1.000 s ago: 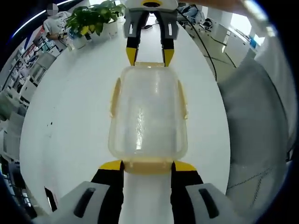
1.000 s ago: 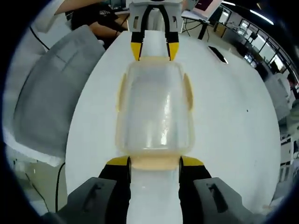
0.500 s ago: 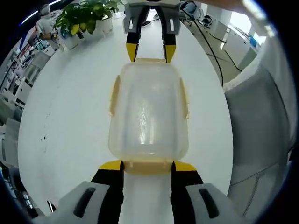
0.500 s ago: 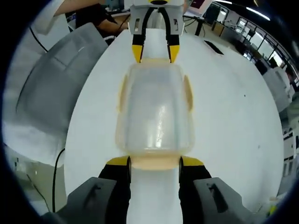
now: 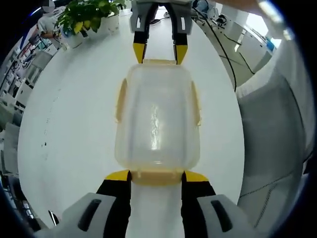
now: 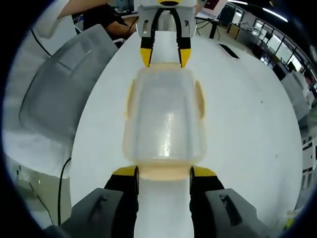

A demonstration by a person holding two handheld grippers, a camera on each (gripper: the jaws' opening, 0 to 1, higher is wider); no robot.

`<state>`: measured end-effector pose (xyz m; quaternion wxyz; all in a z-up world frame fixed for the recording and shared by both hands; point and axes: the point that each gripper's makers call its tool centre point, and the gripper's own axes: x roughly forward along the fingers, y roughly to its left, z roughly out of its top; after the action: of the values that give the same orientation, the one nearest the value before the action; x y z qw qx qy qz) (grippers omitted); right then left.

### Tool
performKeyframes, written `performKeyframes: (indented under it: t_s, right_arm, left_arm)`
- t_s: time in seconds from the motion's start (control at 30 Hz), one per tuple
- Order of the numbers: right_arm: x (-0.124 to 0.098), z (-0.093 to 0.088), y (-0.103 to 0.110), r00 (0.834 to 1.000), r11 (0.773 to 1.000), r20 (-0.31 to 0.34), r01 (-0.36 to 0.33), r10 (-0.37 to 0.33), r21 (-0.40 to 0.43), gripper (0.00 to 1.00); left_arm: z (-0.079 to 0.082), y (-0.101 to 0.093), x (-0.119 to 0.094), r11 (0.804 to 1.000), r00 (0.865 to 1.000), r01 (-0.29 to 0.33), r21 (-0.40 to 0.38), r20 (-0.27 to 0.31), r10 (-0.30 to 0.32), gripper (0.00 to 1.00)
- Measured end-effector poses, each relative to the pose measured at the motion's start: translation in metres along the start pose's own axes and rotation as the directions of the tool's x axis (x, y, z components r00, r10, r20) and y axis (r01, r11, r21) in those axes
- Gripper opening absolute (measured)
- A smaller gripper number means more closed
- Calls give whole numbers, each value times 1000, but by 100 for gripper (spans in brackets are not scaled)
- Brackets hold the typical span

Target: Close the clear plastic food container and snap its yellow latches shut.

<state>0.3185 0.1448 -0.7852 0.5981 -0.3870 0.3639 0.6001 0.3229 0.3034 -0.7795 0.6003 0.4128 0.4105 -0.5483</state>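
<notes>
— Which way does the clear rectangular plastic food container with the pale yellow latches run?

— In the left gripper view it sits mid-frame on the round white table, lid on, long axis running from the bottom of the frame to the top, straight away from the camera. The right gripper view shows the container from its opposite end.

— And the claws?

— The left gripper is spread open at the bottom of its view, yellow tips flanking the near end latch and touching it. At the top, the right gripper does likewise at the far end. The right gripper view mirrors this: its own jaws parted around the near latch, the left gripper beyond.

— Anything different from a second ago?

— Container and jaws sit as before; only the background has shifted slightly, the green potted plant now nearer the upper-left edge.
</notes>
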Motion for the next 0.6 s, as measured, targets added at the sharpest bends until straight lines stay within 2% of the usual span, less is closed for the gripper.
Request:
performKeyframes:
  t_s: [0.3,0.4,0.47,0.5,0.6]
  right_arm:
    - [4,-4,5,1000,999,-4,-21,21,46,37]
    - [5,-7,10,999,990,15,-45,43,131,38]
    - [7,-16,14,998,985,-10,-64,67,162,43]
    - [9,-23,14,998,983,-32,-55,62,174,46]
    - [11,-38,13,997,983,-71,-29,42,180,50]
  left_arm:
    - [-4,-5,8,1000,1000,2,-1,-17,-2,33]
    - [-16,-2,11,999,997,-39,5,-71,40,33]
    - [-23,-2,13,999,995,-49,5,-88,49,38]
    - [-27,-2,14,999,994,-54,-8,-96,53,44]
    - [-38,-4,12,995,993,-54,-79,-105,46,55]
